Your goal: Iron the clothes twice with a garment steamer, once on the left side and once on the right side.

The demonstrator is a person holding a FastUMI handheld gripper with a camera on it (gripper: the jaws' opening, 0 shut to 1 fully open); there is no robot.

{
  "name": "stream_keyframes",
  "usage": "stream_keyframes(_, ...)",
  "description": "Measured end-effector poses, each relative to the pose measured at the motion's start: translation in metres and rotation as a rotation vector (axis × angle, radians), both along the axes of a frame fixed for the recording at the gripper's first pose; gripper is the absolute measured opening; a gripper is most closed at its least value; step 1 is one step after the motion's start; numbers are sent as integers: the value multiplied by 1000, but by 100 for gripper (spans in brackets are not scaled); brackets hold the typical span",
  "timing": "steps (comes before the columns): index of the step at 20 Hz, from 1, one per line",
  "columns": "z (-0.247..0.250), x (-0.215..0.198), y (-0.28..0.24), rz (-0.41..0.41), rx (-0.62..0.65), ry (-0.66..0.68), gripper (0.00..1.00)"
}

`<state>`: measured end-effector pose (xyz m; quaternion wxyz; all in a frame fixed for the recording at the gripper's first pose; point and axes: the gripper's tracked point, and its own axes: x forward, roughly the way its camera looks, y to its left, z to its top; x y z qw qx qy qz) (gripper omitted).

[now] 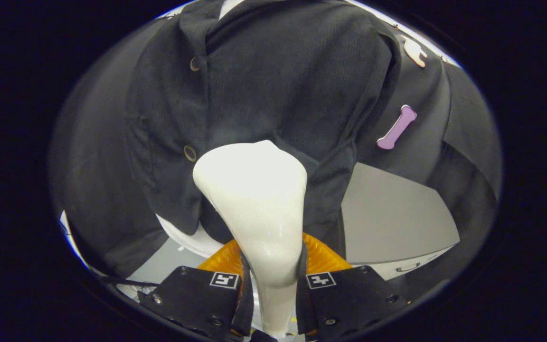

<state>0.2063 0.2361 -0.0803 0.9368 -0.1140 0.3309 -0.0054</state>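
Right, gripper [273, 280] is clamped on the steamer [254, 199] handle with its head low on the dark jacket [273, 85]; keep the head flush and stroke slowly.

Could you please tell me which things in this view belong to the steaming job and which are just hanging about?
For the job:
- garment steamer, clamped in the gripper
- dark button-front garment, just ahead of the steamer head

Just about:
- purple bone-shaped piece on the wall
- pale piece above it
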Motion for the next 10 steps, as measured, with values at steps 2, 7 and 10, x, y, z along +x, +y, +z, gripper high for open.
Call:
stream_keyframes(2,-21,-3,-7,-20,18,37,38)
stream_keyframes(7,-63,-11,-19,-55,19,96,38)
stream_keyframes(10,-74,-12,-18,-61,17,102,38)
